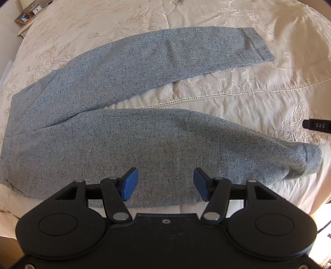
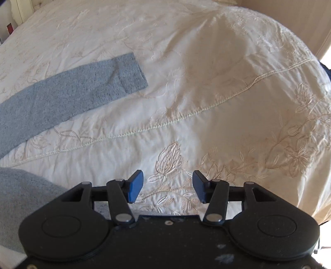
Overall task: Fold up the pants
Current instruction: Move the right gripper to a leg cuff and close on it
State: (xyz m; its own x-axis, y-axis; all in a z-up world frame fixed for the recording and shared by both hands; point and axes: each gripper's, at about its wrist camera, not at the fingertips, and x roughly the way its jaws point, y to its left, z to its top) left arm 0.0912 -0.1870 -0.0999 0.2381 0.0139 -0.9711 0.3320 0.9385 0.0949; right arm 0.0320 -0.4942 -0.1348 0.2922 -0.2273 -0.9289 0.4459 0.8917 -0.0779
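Observation:
Grey speckled pants (image 1: 128, 132) lie spread flat on a cream embroidered bedspread (image 1: 258, 87), waist at the left, the two legs splayed apart toward the right. My left gripper (image 1: 165, 184) hangs open over the near leg, close to its near edge, with nothing between its blue pads (image 1: 130, 184). In the right wrist view the far leg's hem (image 2: 128, 72) lies at upper left and the near leg's end (image 2: 26, 198) at lower left. My right gripper (image 2: 167, 189) is open above bare bedspread, to the right of that near leg end. A black tip of the right gripper (image 1: 316, 125) shows at the left wrist view's right edge.
A nightstand with a framed picture (image 1: 23, 18) and a small clock stands beyond the bed's far left corner. The bedspread (image 2: 227, 93) bulges in soft folds with a stitched seam crossing it. The bed's edge drops off at the far right.

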